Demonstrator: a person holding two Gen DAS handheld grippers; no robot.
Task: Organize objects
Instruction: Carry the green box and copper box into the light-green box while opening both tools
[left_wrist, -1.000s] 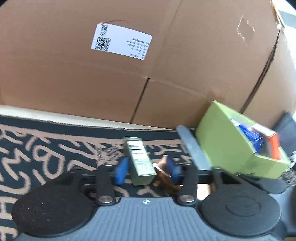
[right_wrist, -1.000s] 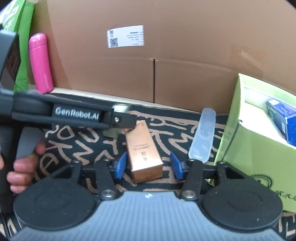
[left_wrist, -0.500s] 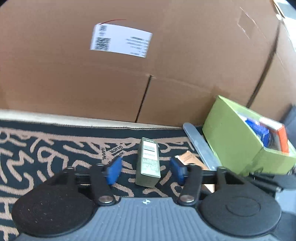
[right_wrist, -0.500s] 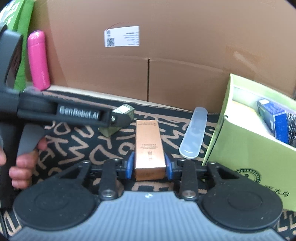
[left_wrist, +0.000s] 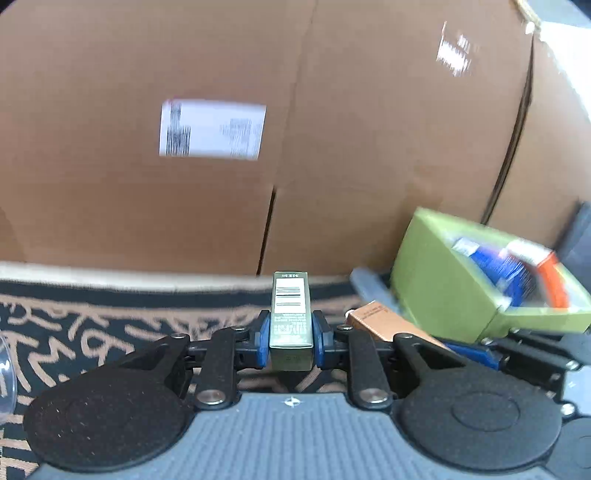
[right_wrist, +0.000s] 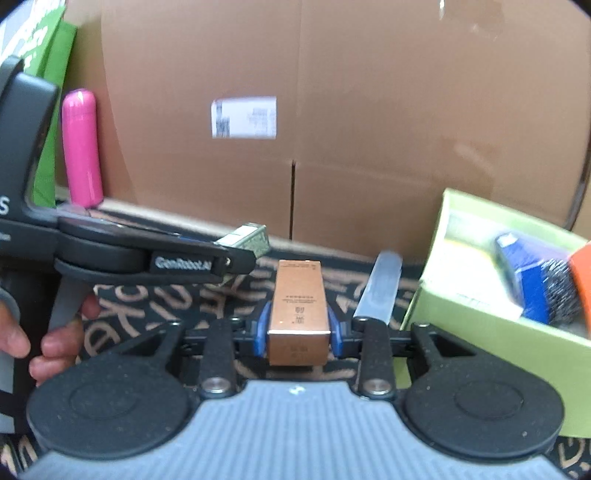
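A: Where the left gripper (left_wrist: 291, 338) meets its load, what shape and finish?

B: A slim rectangular carton, the olive-gold box (left_wrist: 290, 321), metallic sheen, barcode panel on its upper face. The blue fingers (left_wrist: 263, 339) have just been closing and now press flat on both long sides of it. It looks clear of the patterned cloth (left_wrist: 92, 328), a black weave with tan squiggles covering the tabletop.

A: And the right gripper (right_wrist: 298, 334)?

B: Its fingers, also just closing a little, are narrowed onto the copper box (right_wrist: 298, 310), a squarer carton in glossy copper foil with small dark print. Pads sit tight on both flanks.

A: Surroundings?

B: A translucent tube case (right_wrist: 378, 288), rounded at its ends, lies on the cloth just right of the copper box. Right of that sits the green tray (right_wrist: 480, 332), matte lime cardboard, open-topped, holding a blue carton (right_wrist: 524, 280) and something orange; detail there is blurred. Behind everything stands a big corrugated cardboard box (right_wrist: 369, 110) with a white shipping label (right_wrist: 243, 117). A glossy pink bottle (right_wrist: 81, 147) stands upright at far left against it.

A: The person?

B: A hand (right_wrist: 48, 343) is wrapped round the left gripper's handle, seen from the right wrist view.
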